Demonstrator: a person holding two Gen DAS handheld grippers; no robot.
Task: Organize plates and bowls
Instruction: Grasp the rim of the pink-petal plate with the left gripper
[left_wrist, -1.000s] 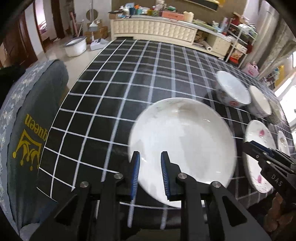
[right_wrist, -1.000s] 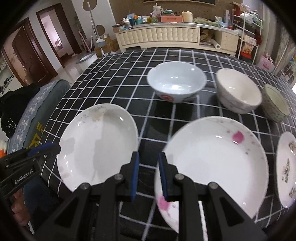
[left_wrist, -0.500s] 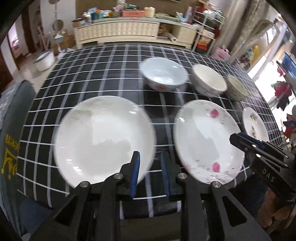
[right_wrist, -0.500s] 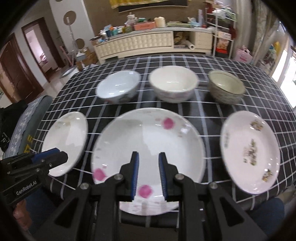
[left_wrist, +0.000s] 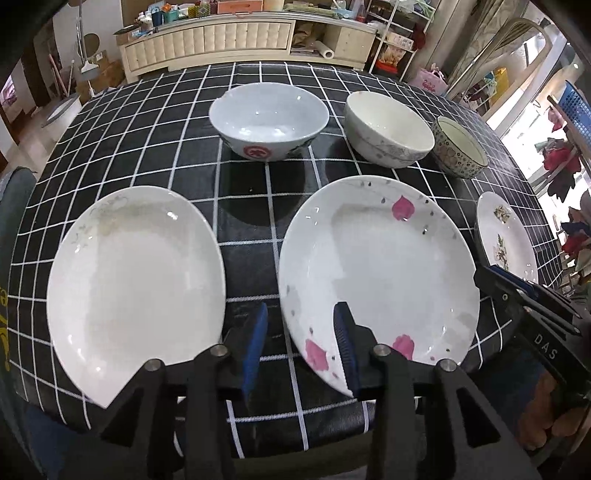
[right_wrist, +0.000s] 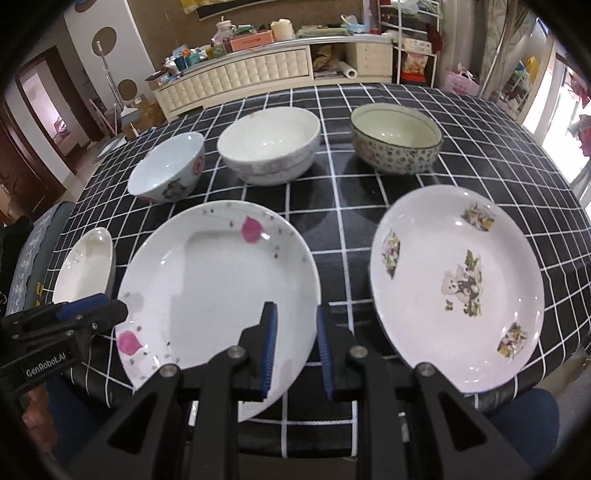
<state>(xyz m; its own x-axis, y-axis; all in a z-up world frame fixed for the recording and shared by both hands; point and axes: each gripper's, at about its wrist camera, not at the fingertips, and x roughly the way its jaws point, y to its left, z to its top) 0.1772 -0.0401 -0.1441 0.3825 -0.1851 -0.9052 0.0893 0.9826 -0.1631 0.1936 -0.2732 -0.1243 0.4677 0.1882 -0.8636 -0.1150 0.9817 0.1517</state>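
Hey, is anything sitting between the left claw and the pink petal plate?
Nothing visible. The left claw, its jaws just opening with nothing between them, hangs at the near rim of the pink petal plate; only bare tablecloth lies beside it.

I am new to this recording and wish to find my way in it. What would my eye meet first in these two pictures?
First, three white plates in a row along the near edge of the black checked tablecloth: a plain plate, a pink-petal plate in the middle, and a plate with small pictures. Behind them stand three bowls, bluish, cream and speckled. Low in each view, an empty gripper: the left gripper and the right gripper, near the middle plate's near rim.
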